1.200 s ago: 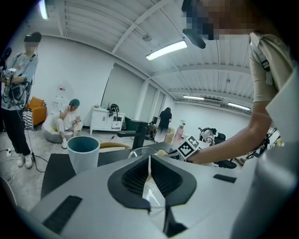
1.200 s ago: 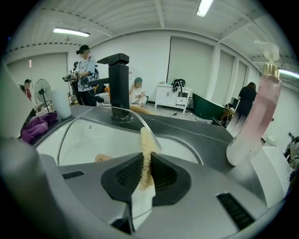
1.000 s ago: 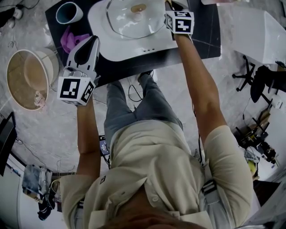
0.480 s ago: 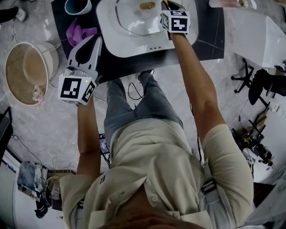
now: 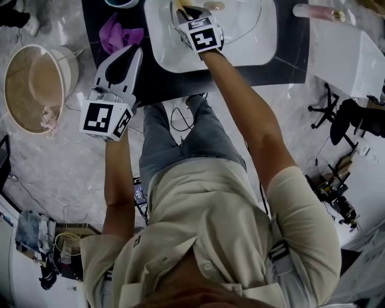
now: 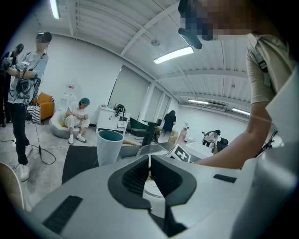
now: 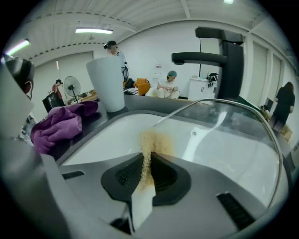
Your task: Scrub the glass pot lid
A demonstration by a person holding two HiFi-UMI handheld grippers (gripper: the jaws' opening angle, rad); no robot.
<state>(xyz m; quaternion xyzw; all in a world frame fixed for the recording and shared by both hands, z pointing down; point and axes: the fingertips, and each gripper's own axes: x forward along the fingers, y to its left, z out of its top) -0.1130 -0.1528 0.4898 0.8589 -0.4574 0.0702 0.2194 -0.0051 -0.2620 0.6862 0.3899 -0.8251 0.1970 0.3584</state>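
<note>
Pinching one scrub pad [image 7: 153,140] at one glass lid [image 7: 243,135], right hand-held gripper [image 7: 148,158]; left hand-held gripper [image 6: 150,159] closed.

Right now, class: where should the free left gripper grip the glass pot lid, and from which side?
Probably the tan knob on top of the glass pot lid, from above: it is the only raised part on a smooth dome. The left gripper is shut and empty; the right gripper holds the sponge by the lid.

Arms forward; left tool [image 6: 149,159] jaws together; right tool [image 7: 147,163] pinching sponge [image 7: 151,141].
</note>
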